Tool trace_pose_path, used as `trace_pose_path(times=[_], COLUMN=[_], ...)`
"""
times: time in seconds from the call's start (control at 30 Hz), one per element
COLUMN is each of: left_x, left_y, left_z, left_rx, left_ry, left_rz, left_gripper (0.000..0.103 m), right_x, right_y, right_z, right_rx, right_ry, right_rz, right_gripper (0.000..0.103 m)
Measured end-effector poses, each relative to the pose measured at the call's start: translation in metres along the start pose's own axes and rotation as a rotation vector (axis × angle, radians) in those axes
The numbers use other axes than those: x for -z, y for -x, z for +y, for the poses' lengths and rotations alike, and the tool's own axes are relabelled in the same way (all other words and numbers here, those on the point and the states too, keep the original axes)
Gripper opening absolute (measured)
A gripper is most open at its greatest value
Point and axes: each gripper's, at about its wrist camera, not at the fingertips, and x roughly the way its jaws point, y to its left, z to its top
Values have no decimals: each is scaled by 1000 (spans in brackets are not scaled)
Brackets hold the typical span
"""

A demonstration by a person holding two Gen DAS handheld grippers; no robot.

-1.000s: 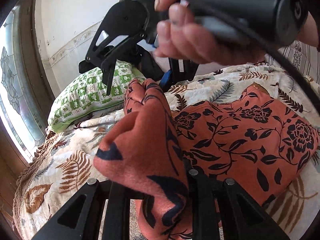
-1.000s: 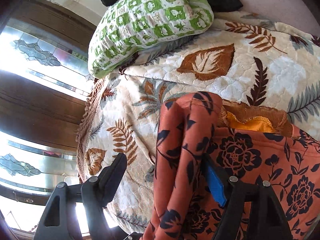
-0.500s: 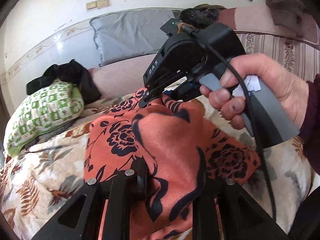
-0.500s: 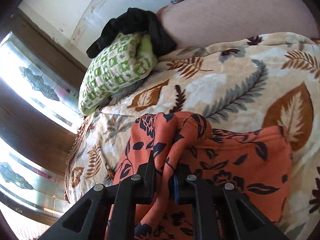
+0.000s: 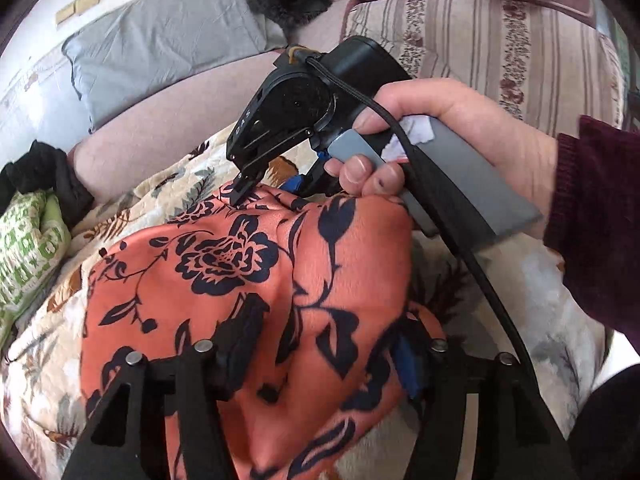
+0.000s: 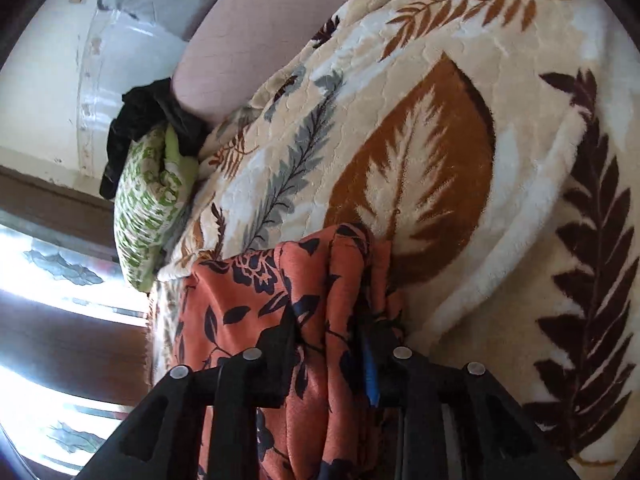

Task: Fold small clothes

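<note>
An orange garment with dark flowers [image 5: 224,264] lies folded over on the leaf-patterned blanket [image 5: 40,380]. My left gripper [image 5: 324,344] stands over its near edge with its jaws opening, and a hump of the cloth lies loose between the fingers. My right gripper [image 5: 272,188], held by a hand [image 5: 460,120], points down at the garment's far edge. In the right wrist view the right gripper [image 6: 328,344] has its jaws opening around a bunched fold of the garment [image 6: 240,292], with a dark gap beside the blue-padded finger.
A green-and-white pillow [image 5: 28,248] with a black cloth [image 5: 44,172] on it sits at the left. A grey pillow [image 5: 160,40] and a striped cushion [image 5: 500,48] line the back. A bright window [image 6: 60,288] is beyond the blanket's [image 6: 420,140] edge.
Both grippers carried the garment's edge across and laid it over itself. The right gripper first shut on the fold. Both pairs of jaws have since spread apart around the cloth.
</note>
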Motion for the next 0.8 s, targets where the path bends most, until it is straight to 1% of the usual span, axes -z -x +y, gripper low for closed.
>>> trace_pose_path(times=[0.03,0.07,0.1,0.13,0.17,0.2,0.23,0.27,0.3,0.33,0.37,0.4,0.43,0.47,0.5,0.53,0.57,0.6,0.63,0.67,0.7,0.73,0.8], left_x=[5,11,18,23,25,27,28,28,29,32,36,39,43,47,51,57,68,79,87,90,90,91,94], left_y=[15,31,45,59,69,77,83,84,85,85,85,81,74,62,50,36,28,20,21,23,25,27,37], left_z=[1,5,11,19,30,43,56,72,89,103,113,121,125,128,123,116,117,119,125,127,129,128,126], left_rx=[13,30,45,49,37,6,-36,-77,-115,-152,-184,-206,-214,-226,-257,-292,-297,-277,-252,-229,-217,-210,-211], left_ry=[-14,-19,-17,-9,9,38,77,131,201,275,334,373,388,375,335,292,287,324,386,423,434,432,439], left_rz=[-24,-47,-69,-91,-112,-127,-134,-141,-142,-138,-137,-124,-102,-73,-27,51,127,169,154,161,173,168,159], left_gripper=[71,77,79,80,80,80,80,80,80,80,80,80,80,80,80,80,80,81,82,82,82,82,82], right_x=[2,4,7,12,17,24,32,42,52,63,73,83,92,102,112,121,129,138,145,154,161,167,169], right_y=[9,20,34,49,63,75,85,94,100,103,103,102,101,99,94,88,81,74,66,56,54,60,68], right_z=[-1,-1,1,4,10,17,27,38,51,63,73,81,86,90,90,88,80,66,49,31,21,20,29], right_rx=[-13,-13,-4,-4,-13,-25,-19,5,32,48,54,56,52,46,47,66,94,124,156,168,164,154,180], right_ry=[-12,-21,-27,-17,7,34,69,113,159,197,222,234,239,242,242,229,194,132,57,-6,-21,3,25], right_rz=[-27,-60,-108,-157,-186,-201,-209,-218,-224,-219,-208,-202,-202,-194,-181,-167,-148,-124,-81,-26,-17,-46,-41], right_gripper=[48,60,70,70,70,70,67,65,61,51,46,46,46,46,46,46,46,46,45,44,42,41,41])
